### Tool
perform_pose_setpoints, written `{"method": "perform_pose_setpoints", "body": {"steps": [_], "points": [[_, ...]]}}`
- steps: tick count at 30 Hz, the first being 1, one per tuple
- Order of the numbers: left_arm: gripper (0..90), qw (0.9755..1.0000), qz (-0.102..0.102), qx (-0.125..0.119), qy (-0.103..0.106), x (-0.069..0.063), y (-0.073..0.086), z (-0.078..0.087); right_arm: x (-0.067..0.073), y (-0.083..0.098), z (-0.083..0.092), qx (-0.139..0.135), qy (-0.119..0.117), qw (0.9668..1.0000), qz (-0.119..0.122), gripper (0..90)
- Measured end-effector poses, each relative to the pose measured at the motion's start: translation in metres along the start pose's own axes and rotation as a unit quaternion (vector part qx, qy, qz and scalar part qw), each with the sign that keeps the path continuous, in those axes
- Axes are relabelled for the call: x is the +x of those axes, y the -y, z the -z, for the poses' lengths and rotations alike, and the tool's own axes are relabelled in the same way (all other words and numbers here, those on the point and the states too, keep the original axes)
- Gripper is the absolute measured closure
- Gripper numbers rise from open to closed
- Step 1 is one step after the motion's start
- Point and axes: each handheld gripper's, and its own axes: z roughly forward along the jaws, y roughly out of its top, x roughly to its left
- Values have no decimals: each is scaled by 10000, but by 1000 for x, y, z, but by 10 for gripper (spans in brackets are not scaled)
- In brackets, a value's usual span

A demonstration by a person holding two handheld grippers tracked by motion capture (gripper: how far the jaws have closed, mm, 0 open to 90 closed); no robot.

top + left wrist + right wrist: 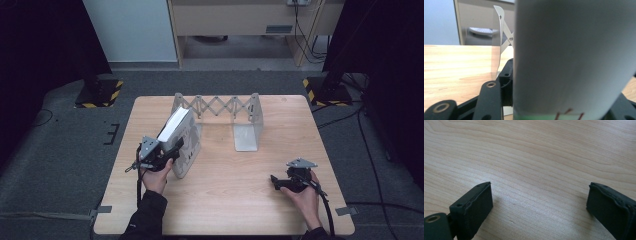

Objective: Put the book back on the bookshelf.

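Observation:
A white-grey book (181,140) leans upright at the left end of an expandable metal book rack (235,107) on the wooden table (225,200). My left gripper (172,150) is shut on the book's near edge; in the left gripper view the pale book (574,57) stands between the black jaws, with the rack's metal end plate (499,37) behind it. My right gripper (277,181) rests low at the table's right front, open, its two pads (476,207) wide apart over bare wood (536,170).
The rack's right end plate (248,132) stands with its foot flat on the table. Beyond the table are a grey floor, two stand bases with yellow-black tape (100,92), and a wooden desk (250,20) with cables.

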Motion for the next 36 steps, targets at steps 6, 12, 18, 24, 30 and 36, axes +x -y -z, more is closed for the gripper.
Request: {"method": "perform_pose_setpoints", "body": {"steps": [6,12,18,24,30,36], "points": [[468,9998,-58,-165,27,0,6,0,0,0,0,-4,2,10000,8,69],[462,9998,-163,71,-9,0,9,-3,0,0,0,-4,3,10000,9,69],[473,9998,-176,14,-47,0,18,-6,0,0,0,-4,2,10000,9,69],[501,9993,-339,50,-131,-2,17,-5,0,0,0,-3,2,10000,8,69],[511,9990,-340,148,-264,-2,12,-7,0,0,0,-2,2,10000,8,69],[514,9981,-431,228,-369,-1,4,-16,0,0,0,-2,-7,10000,3,69]]}}
